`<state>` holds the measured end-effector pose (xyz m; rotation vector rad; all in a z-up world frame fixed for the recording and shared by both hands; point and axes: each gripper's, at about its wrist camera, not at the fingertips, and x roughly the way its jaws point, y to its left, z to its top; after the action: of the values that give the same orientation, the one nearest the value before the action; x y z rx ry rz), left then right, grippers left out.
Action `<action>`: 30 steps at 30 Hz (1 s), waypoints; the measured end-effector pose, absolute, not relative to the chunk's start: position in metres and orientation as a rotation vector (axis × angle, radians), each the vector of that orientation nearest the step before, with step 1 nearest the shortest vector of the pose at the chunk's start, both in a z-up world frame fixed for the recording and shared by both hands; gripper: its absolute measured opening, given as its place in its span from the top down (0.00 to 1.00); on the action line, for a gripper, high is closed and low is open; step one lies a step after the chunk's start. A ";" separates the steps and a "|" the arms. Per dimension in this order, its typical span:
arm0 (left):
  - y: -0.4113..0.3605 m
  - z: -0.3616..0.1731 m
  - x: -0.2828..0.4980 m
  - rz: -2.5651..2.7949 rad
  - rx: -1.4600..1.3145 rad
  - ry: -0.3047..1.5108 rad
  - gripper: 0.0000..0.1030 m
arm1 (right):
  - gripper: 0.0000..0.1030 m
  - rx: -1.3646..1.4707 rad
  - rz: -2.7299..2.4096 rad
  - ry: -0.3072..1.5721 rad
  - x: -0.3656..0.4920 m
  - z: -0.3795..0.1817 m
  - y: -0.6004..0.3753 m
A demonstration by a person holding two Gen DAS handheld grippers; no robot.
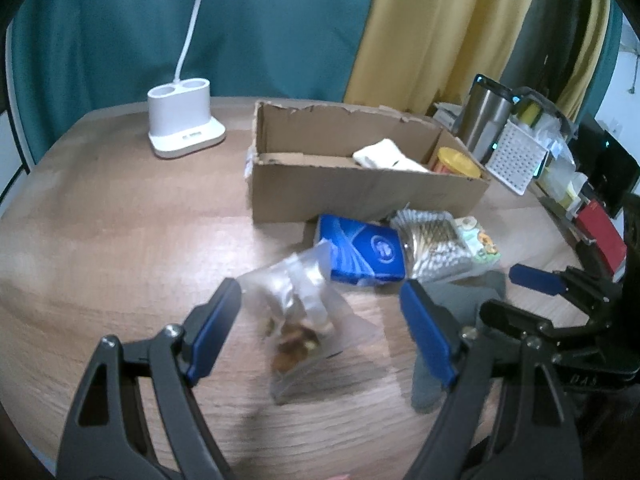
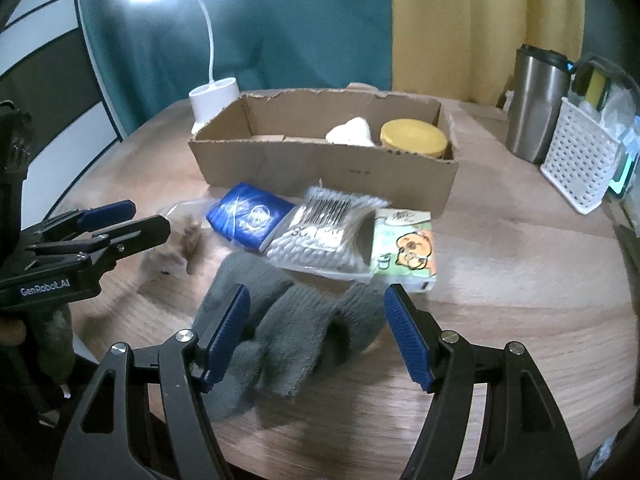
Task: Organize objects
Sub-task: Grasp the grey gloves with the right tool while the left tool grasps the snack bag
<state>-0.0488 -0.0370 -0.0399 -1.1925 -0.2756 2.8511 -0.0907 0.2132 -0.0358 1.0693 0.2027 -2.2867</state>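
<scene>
A clear plastic bag of brown snacks (image 1: 298,320) lies on the wooden table between the fingers of my left gripper (image 1: 320,304), which is open and not pressing on it. A grey knitted glove (image 2: 296,328) lies under my right gripper (image 2: 316,312), open with its fingers on either side of it. Beyond them lie a blue tissue pack (image 1: 360,248), a cotton swab bag (image 2: 320,236) and a cartoon tissue pack (image 2: 404,248). Behind stands an open cardboard box (image 2: 320,164) holding a white cloth (image 2: 352,132) and a yellow-lidded jar (image 2: 412,136). The left gripper (image 2: 116,220) also shows in the right wrist view.
A white lamp base (image 1: 184,124) stands at the back left of the round table (image 1: 120,240). At the back right are a steel tumbler (image 2: 536,104), a white perforated basket (image 2: 580,160) and a red box (image 1: 600,236). Teal and yellow curtains hang behind.
</scene>
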 end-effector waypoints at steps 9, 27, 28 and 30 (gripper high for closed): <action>-0.036 -0.054 -0.061 2.849 -1.250 -0.262 0.20 | 0.34 1.142 -2.246 0.164 -0.100 -0.050 0.211; -0.032 -0.067 -0.067 2.825 -1.302 -0.227 0.38 | 0.65 1.118 -2.122 0.078 -0.093 -0.053 0.211; -0.033 -0.067 -0.067 2.827 -1.301 -0.222 0.39 | 0.67 1.114 -2.120 0.079 -0.092 -0.052 0.211; -0.033 -0.066 -0.067 2.828 -1.300 -0.217 0.41 | 0.68 1.103 -2.120 0.081 -0.090 -0.049 0.210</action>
<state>-0.0669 -0.0328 -0.0662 -1.2995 -0.2174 2.8283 -0.0905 0.2104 -0.0490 1.1032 0.0815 -2.1204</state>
